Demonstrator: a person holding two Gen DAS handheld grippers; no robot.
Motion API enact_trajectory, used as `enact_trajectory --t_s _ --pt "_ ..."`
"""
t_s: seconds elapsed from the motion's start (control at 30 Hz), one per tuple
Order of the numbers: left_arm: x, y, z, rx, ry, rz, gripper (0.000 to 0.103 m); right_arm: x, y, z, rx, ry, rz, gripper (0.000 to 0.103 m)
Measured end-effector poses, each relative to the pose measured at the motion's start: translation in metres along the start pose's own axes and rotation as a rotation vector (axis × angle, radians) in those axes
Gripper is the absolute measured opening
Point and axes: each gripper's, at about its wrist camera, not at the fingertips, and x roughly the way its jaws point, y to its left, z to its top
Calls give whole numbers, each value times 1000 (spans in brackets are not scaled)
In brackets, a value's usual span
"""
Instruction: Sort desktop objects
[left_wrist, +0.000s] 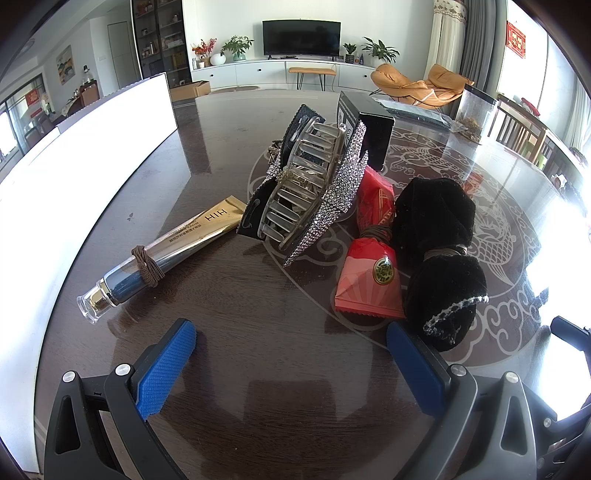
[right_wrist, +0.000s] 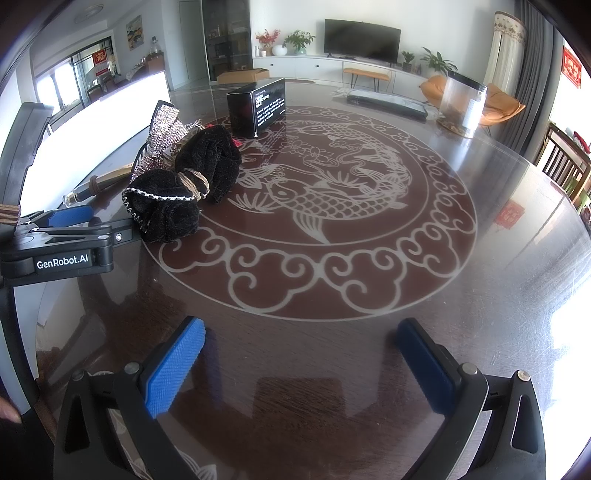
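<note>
My left gripper (left_wrist: 291, 354) is open and empty, low over the dark table. Just ahead lie a gold and silver cosmetic tube (left_wrist: 162, 254) with a brown hair tie round it, a rhinestone hair claw clip (left_wrist: 314, 184), a red packet (left_wrist: 373, 266) tied with a band, and a black velvet scrunchie bow (left_wrist: 439, 258) beside my right fingertip. My right gripper (right_wrist: 301, 354) is open and empty over bare table. In the right wrist view the black bow (right_wrist: 184, 192) and the clip (right_wrist: 162, 133) sit at the left, with the left gripper (right_wrist: 70, 236) beside them.
A black box (left_wrist: 365, 125) stands behind the clip, and shows in the right wrist view (right_wrist: 258, 107). A clear cylinder container (right_wrist: 461, 103) and a flat dark package (right_wrist: 388, 101) sit at the far side. A white board (left_wrist: 74, 147) runs along the table's left edge.
</note>
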Motion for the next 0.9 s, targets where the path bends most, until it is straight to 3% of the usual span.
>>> enact_trajectory --t_s 0.47,0.7,0.8,0.9 --pt "0 0 -1 7 1 -3 103 0 0 0 0 0 0 103" --pt "-22 8 -22 100 76 -64 103 0 0 0 0 0 0 103" --pt "-26 27 -23 0 109 -36 103 0 1 0 3 1 -3 103" --pt "-32 55 -22 -150 80 -128 103 1 0 0 3 1 -3 103"
